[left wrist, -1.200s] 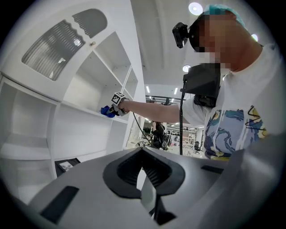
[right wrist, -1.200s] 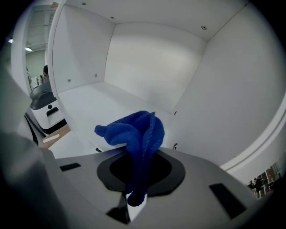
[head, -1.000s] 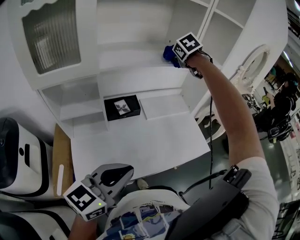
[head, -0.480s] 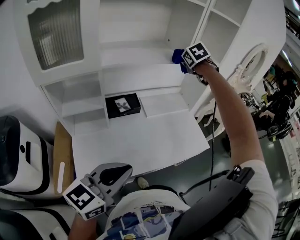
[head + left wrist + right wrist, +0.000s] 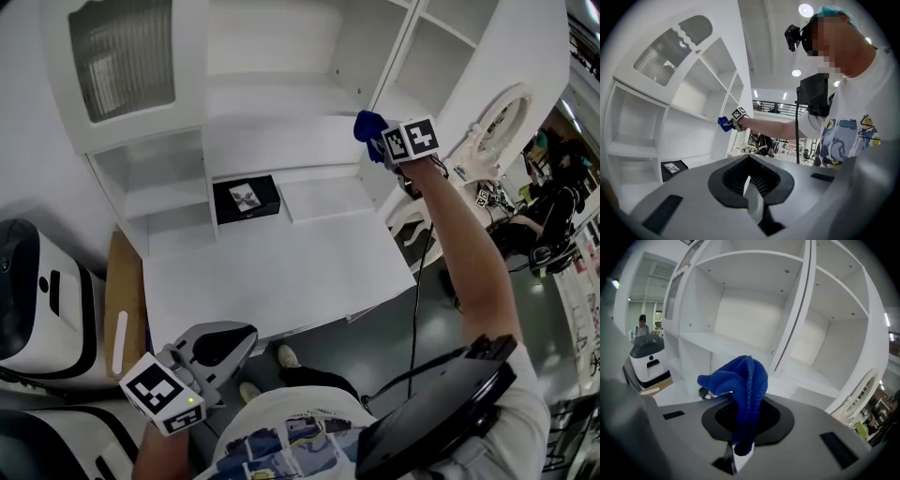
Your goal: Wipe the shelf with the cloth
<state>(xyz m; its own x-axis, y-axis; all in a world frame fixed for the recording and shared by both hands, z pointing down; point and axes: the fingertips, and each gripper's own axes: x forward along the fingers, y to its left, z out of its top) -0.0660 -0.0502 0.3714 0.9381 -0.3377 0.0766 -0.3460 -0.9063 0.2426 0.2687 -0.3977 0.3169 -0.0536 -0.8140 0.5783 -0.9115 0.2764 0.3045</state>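
Right gripper (image 5: 386, 141): raised at arm's length toward the white open-fronted cabinet (image 5: 300, 56). Jaws were clamped on the lower end of a blue knitted cloth (image 5: 740, 380), seen plainly in the right gripper view (image 5: 739, 453). The rest of the cloth stood up and flopped over to the left in a loose bunch.

Cloth position: in the head view the cloth (image 5: 368, 125) sat at the right end of the middle white shelf board (image 5: 272, 141), just beside the slanted upright divider (image 5: 398, 56). In the right gripper view the shelf board (image 5: 724, 344) lay behind the cloth and the cloth appeared clear of it. Contact could not be confirmed from any view.

Left gripper (image 5: 225, 342): held low, close to the person's body, well apart from the cabinet. In the left gripper view its jaws (image 5: 751, 197) were together with nothing between them. That view also caught the cloth (image 5: 723, 123) far off, at the end of the outstretched arm.

Other items noted:
- small black flat box with a pale picture on its lid (image 5: 246, 200), in a lower cubby of the cabinet
- white desk top (image 5: 281, 272) below the cubbies
- frosted ribbed-glass cabinet door (image 5: 122, 61), upper left
- white and black machine (image 5: 33, 309) to the left of the desk
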